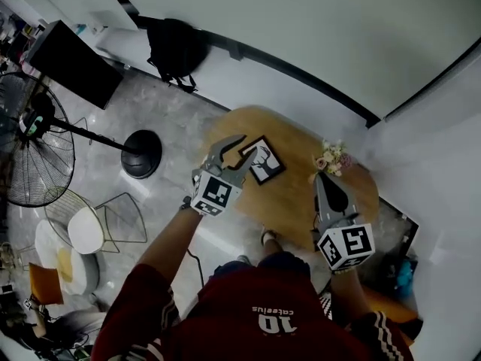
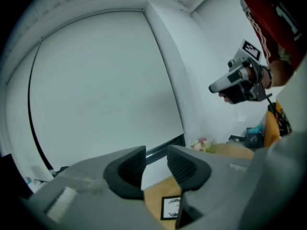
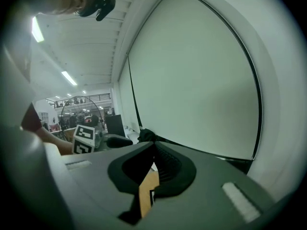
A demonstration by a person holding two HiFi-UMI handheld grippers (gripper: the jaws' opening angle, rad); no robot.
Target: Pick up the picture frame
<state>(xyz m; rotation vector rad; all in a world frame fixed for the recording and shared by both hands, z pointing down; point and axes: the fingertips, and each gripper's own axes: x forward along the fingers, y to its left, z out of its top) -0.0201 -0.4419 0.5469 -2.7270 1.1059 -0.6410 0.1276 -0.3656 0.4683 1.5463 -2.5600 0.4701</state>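
Note:
The picture frame, black-edged with a deer drawing on white, lies flat on the oval wooden table. My left gripper hovers at the frame's left edge with its jaws open and nothing between them. In the left gripper view the frame shows low down, past that open left gripper. My right gripper is over the right part of the table, well apart from the frame, with its jaws shut and empty. In the right gripper view the right gripper has its tips meeting, and only a sliver of table shows below them.
A small bunch of flowers sits on the table just beyond the right gripper. On the floor to the left stand a fan with a round black base and a wire chair. A black backpack leans by the wall.

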